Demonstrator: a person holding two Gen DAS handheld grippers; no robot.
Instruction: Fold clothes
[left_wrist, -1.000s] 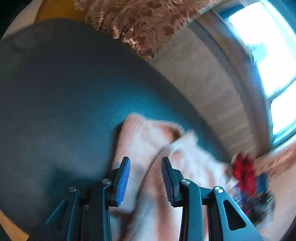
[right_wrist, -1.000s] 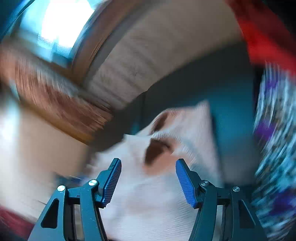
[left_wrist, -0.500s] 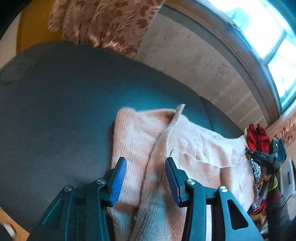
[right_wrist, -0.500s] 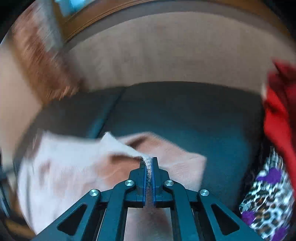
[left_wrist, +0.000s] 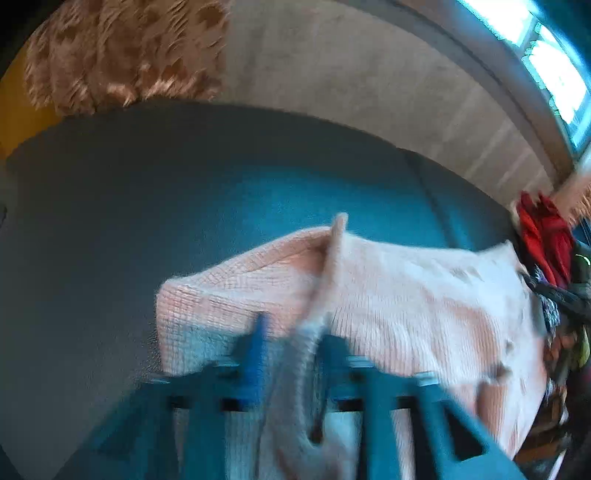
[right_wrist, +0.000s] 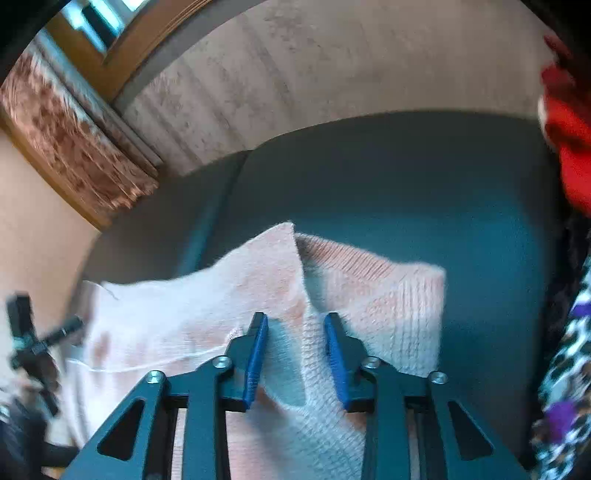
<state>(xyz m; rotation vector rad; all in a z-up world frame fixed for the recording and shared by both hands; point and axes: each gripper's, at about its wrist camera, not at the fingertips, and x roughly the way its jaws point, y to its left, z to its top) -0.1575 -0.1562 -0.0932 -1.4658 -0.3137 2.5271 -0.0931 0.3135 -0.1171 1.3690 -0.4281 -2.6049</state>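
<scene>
Half a second ago my right gripper (right_wrist: 295, 354) was pressed together on the edge of the pink knit sweater (right_wrist: 258, 314); now its blue pads (right_wrist: 255, 358) stand apart, with the cloth lying loose between them, so I have let go of that edge. The flap I carried is now laid over the body of the sweater, which rests on the dark teal sofa seat (right_wrist: 424, 192), near the pile of other clothes (right_wrist: 565, 147) at my right. My left gripper (left_wrist: 291, 358) is blurred by motion; its jaws seem spread, with a ridge of the sweater (left_wrist: 369, 288) between them, and I do not see them pinching it. I judge that one fold is now finished. The fold line is not so straight, so the next grasp should flatten it before folding again.
</scene>
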